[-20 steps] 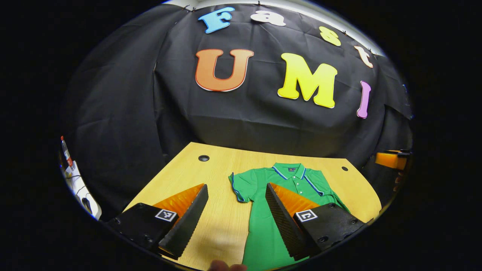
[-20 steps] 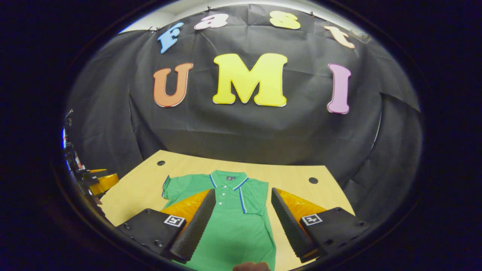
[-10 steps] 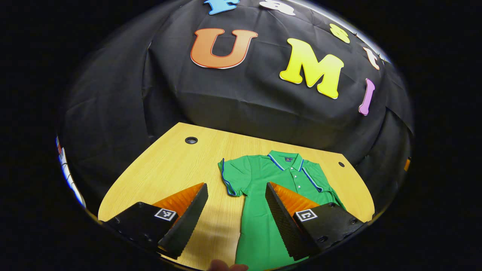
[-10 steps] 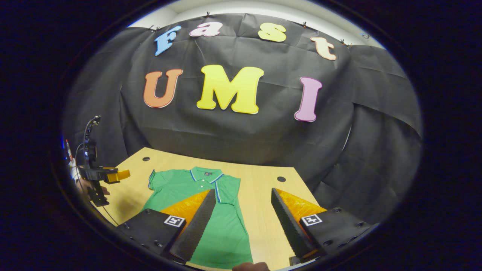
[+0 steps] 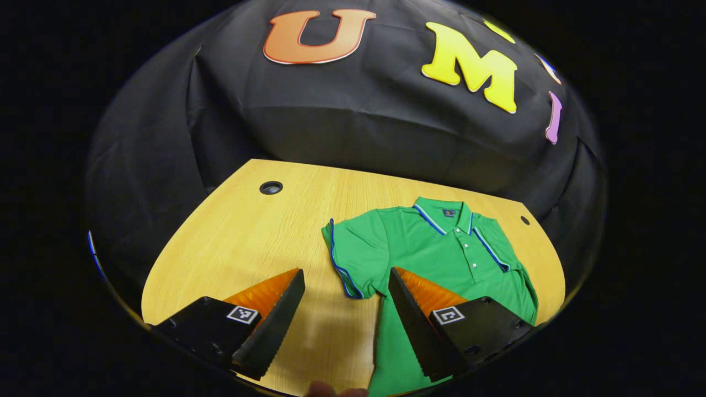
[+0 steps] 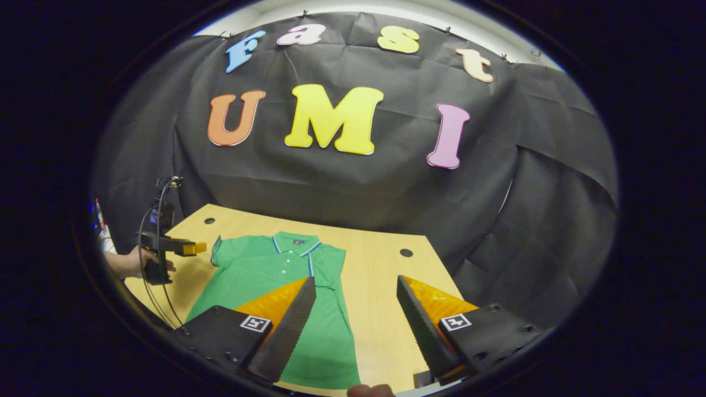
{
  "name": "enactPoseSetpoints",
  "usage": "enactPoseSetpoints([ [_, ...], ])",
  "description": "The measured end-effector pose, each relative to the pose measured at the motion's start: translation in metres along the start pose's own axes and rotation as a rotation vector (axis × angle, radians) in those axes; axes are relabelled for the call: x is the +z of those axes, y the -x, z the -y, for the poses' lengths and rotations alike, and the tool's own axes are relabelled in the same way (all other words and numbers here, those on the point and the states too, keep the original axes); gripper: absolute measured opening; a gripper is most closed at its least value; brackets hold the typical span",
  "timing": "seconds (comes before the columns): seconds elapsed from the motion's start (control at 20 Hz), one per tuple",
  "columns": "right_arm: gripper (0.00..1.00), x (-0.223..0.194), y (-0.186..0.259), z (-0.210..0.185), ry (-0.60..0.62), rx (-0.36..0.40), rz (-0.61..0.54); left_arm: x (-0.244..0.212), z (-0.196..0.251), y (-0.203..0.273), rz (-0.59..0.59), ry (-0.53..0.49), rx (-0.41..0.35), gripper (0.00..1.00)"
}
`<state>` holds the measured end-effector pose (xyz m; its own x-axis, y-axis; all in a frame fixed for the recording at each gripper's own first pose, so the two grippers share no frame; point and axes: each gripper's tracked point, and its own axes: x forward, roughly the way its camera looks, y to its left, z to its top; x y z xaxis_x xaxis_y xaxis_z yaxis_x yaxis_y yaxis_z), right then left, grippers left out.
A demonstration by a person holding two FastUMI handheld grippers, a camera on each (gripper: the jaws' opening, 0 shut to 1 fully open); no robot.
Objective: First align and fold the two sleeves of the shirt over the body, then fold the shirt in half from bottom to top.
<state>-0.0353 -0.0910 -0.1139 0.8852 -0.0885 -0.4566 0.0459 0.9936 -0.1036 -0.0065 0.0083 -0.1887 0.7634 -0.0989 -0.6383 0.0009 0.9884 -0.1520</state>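
Observation:
A green polo shirt (image 5: 441, 248) with blue-trimmed collar lies flat, face up, on the wooden table (image 5: 237, 242). Its near sleeve (image 5: 347, 259) spreads out to the side, just ahead of my left gripper (image 5: 342, 320), which hovers open above the table with the sleeve's hem between its fingertips' lines. In the right gripper view the shirt (image 6: 270, 275) lies to the left, and my right gripper (image 6: 356, 325) stands open over the shirt's right edge and bare table. Farther off, the left gripper (image 6: 193, 248) is held by a hand (image 6: 129, 263) beside the shirt's other sleeve.
The table has round cable holes at its back corners (image 5: 270, 187) (image 5: 524, 220) (image 6: 406, 252). Black cloth walls stand close behind the table. Cables (image 6: 157, 298) hang from the left gripper at the table's left edge.
The left gripper has moved forward and tipped down toward the shirt's spread sleeve. The right gripper has swung right, so the shirt now sits farther left in its view.

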Motion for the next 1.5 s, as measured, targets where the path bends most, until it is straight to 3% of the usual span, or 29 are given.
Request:
enactPoseSetpoints([
  [0.3,0.96,-0.014,-0.010,0.015,0.006,-0.029,-0.046,-0.005,-0.005,-0.020,-0.053,0.063,0.029,0.98],
  [0.55,0.92,-0.029,-0.020,0.018,0.000,-0.033,-0.092,-0.006,-0.008,-0.033,-0.086,0.058,0.033,0.94],
  [0.6,0.92,-0.029,-0.022,0.018,0.000,-0.035,-0.098,-0.006,-0.008,-0.036,-0.090,0.055,0.032,1.00],
  [0.65,0.93,-0.029,-0.023,0.019,0.001,-0.035,-0.099,-0.008,-0.007,-0.039,-0.101,0.053,0.028,0.89],
  [0.8,0.92,-0.027,-0.026,0.021,0.003,-0.037,-0.095,-0.013,-0.010,-0.043,-0.138,0.017,0.037,0.77],
  [0.9,0.92,-0.026,-0.028,0.023,-0.005,-0.041,-0.095,-0.011,-0.014,-0.045,-0.143,-0.005,0.049,0.72],
  [0.95,0.92,-0.027,-0.029,0.025,-0.011,-0.045,-0.097,-0.014,-0.012,-0.046,-0.154,-0.008,0.040,0.76],
  [1.1,0.94,-0.031,-0.029,0.031,-0.026,-0.054,-0.106,-0.013,-0.018,-0.044,-0.168,-0.032,0.081,0.16],
  [1.2,0.94,-0.031,-0.029,0.033,-0.035,-0.061,-0.105,-0.013,-0.014,-0.045,-0.175,-0.027,0.061,0.06],
  [1.4,0.94,-0.035,-0.028,0.041,-0.045,-0.082,-0.098,-0.005,-0.011,-0.040,-0.161,-0.040,0.049,0.04],
  [1.45,0.92,-0.036,-0.027,0.041,-0.054,-0.084,-0.096,-0.001,-0.010,-0.039,-0.153,-0.049,0.047,0.10],
  [1.5,0.95,-0.037,-0.027,0.042,-0.066,-0.086,-0.095,0.004,-0.008,-0.038,-0.140,-0.055,0.044,0.03],
])
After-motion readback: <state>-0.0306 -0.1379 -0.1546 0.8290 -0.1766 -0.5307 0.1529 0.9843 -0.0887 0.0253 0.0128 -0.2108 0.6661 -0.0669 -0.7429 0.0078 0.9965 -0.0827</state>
